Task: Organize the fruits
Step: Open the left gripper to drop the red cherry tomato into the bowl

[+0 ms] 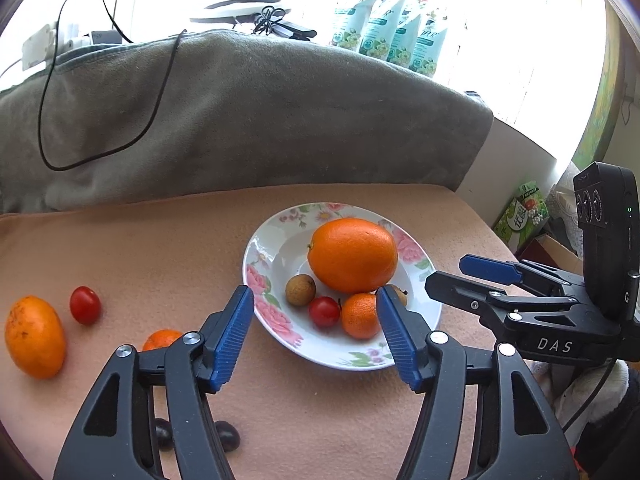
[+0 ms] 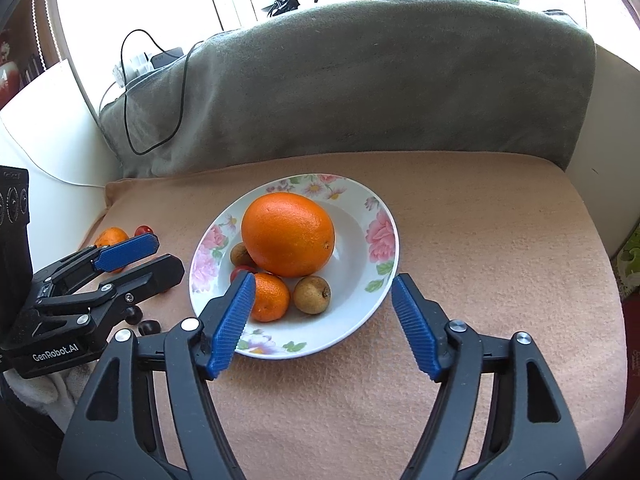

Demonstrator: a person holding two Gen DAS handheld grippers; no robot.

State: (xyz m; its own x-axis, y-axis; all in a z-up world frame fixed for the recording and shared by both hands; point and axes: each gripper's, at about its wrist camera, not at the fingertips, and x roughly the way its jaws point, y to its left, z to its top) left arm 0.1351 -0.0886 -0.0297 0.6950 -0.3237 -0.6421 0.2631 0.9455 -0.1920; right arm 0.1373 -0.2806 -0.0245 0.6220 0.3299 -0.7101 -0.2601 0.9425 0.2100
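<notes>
In the floral plate point(image 1: 256, 252) you have 5 fruits; left of it, several wait. Both hand-held grippers point(image 1: 316, 334) point(image 2: 322, 322) are spread, empty.

Home living space, by a bright window. Soft peach-coloured fleece-covered seat point(image 2: 480, 280) with a grey-green plush blanket point(image 2: 360, 80) draped over its backrest. Black charging cable point(image 1: 100, 120) trails over the blanket. Row of teal floral refill pouches point(image 1: 392, 36) on the sill behind. White porcelain dish with pink rose print point(image 2: 380, 236), household tableware.
</notes>
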